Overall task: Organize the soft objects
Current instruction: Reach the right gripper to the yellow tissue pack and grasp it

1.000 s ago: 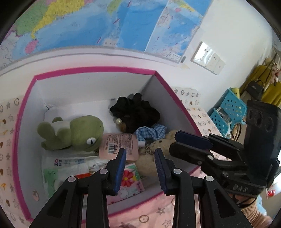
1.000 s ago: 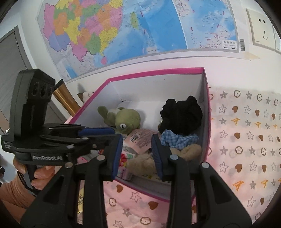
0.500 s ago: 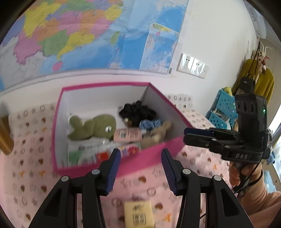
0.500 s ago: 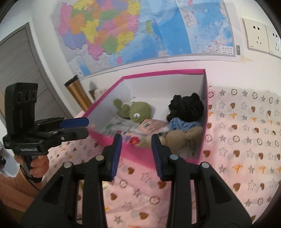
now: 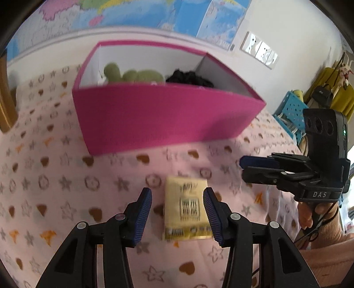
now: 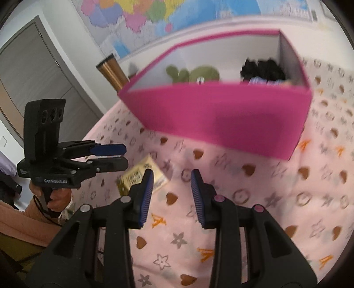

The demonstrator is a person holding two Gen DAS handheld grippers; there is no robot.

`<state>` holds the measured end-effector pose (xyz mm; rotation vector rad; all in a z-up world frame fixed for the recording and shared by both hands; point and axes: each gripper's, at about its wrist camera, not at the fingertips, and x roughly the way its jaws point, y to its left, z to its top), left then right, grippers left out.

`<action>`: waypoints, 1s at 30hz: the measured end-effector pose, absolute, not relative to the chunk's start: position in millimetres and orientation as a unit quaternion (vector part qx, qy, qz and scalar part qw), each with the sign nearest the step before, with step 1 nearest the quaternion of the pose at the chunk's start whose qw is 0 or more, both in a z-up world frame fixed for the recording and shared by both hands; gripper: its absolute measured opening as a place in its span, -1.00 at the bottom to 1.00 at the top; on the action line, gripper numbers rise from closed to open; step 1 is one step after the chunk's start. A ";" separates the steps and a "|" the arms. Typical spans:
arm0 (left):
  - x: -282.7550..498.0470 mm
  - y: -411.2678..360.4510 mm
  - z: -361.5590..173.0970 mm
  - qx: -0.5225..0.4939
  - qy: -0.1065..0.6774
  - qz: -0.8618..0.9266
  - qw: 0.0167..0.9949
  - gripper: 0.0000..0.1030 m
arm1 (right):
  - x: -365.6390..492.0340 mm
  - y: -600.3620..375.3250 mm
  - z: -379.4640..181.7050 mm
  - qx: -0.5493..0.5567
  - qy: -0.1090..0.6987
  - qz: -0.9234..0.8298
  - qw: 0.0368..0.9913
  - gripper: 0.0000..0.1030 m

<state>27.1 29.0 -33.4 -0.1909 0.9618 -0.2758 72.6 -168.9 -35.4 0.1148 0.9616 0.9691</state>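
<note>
- Left wrist view: a pink tablecloth (image 5: 66, 181) printed with stars and hearts runs to a white wall hung with a map (image 5: 141, 13).
- One yellow tissue pack (image 5: 186, 208) lies flat on the cloth, its long axis pointing away from me toward the one pink box (image 5: 163, 115).
- My left gripper (image 5: 177, 212) tilts down above the pack, jaws apart on either side of it, not touching; they have just been opening.
- Right wrist view: the same cloth, wall and map, with a grey door (image 6: 42, 73) on the left.
- My right gripper (image 6: 170, 195) angles down over bare cloth, jaws narrowly apart, empty; the pack (image 6: 141, 177) lies just left.
- In the box: one green plush frog (image 6: 194, 75) and one black soft item (image 6: 263, 69).
</note>
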 end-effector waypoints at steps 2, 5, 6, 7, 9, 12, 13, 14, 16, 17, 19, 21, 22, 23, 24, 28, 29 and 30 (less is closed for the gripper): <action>22.2 27.2 -40.5 -0.093 0.468 -0.134 0.869 -0.05 | 70.9 -162.6 -42.2 0.053 0.452 0.451 0.768 -0.28; 14.7 27.0 -50.2 -0.100 0.476 -0.129 0.864 -0.05 | 71.4 -152.5 -49.6 0.053 0.461 0.453 0.761 -0.28; 10.9 28.6 -52.0 -0.107 0.477 -0.130 0.863 -0.05 | 72.0 -148.3 -51.2 0.056 0.464 0.455 0.758 -0.28; 7.2 31.2 -53.1 -0.116 0.477 -0.131 0.862 -0.05 | 73.3 -143.2 -53.3 0.057 0.465 0.456 0.757 -0.28; 0.1 35.0 -52.1 -0.122 0.476 -0.125 0.862 -0.05 | 76.2 -135.1 -55.9 0.058 0.466 0.457 0.755 -0.28; -8.2 35.9 -48.9 -0.125 0.474 -0.132 0.862 -0.05 | 83.8 -123.1 -57.5 0.058 0.469 0.460 0.751 -0.28; -10.5 34.4 -49.3 -0.130 0.477 -0.141 0.858 -0.05 | 86.0 -118.8 -57.8 0.057 0.469 0.461 0.751 -0.28; -12.2 32.1 -51.1 -0.131 0.482 -0.148 0.853 -0.05 | 87.7 -114.1 -58.2 0.054 0.469 0.464 0.750 -0.28; -13.3 26.1 -55.0 -0.135 0.491 -0.160 0.846 -0.05 | 88.7 -106.9 -59.4 0.049 0.472 0.469 0.745 -0.28; -12.6 22.7 -55.2 -0.140 0.491 -0.167 0.843 -0.05 | 87.6 -104.9 -60.2 0.043 0.471 0.472 0.744 -0.28; -11.2 20.4 -54.9 -0.141 0.487 -0.169 0.846 -0.05 | 84.3 -103.2 -62.5 0.036 0.475 0.479 0.737 -0.28; -6.5 21.0 -55.5 -0.146 0.485 -0.171 0.845 -0.05 | 78.5 -104.4 -64.3 0.025 0.475 0.484 0.735 -0.28; -3.1 21.5 -55.9 -0.152 0.485 -0.175 0.843 -0.05 | 75.6 -106.8 -64.7 0.022 0.475 0.485 0.734 -0.28; 1.1 20.0 -56.6 -0.152 0.484 -0.177 0.843 -0.05 | 73.1 -111.1 -64.7 0.023 0.476 0.484 0.734 -0.29; 3.7 18.2 -55.4 -0.149 0.482 -0.179 0.845 -0.05 | 70.9 -115.2 -64.5 0.023 0.477 0.483 0.734 -0.30; 14.2 7.8 -53.6 -0.143 0.478 -0.200 0.843 -0.05 | 61.6 -136.0 -63.0 0.031 0.482 0.471 0.738 -0.31; 16.2 4.9 -56.1 -0.139 0.478 -0.203 0.843 -0.05 | 59.3 -141.2 -62.4 0.033 0.483 0.466 0.741 -0.31; 19.7 1.3 -58.0 -0.138 0.479 -0.206 0.842 -0.05 | 57.7 -146.0 -61.7 0.036 0.483 0.462 0.743 -0.31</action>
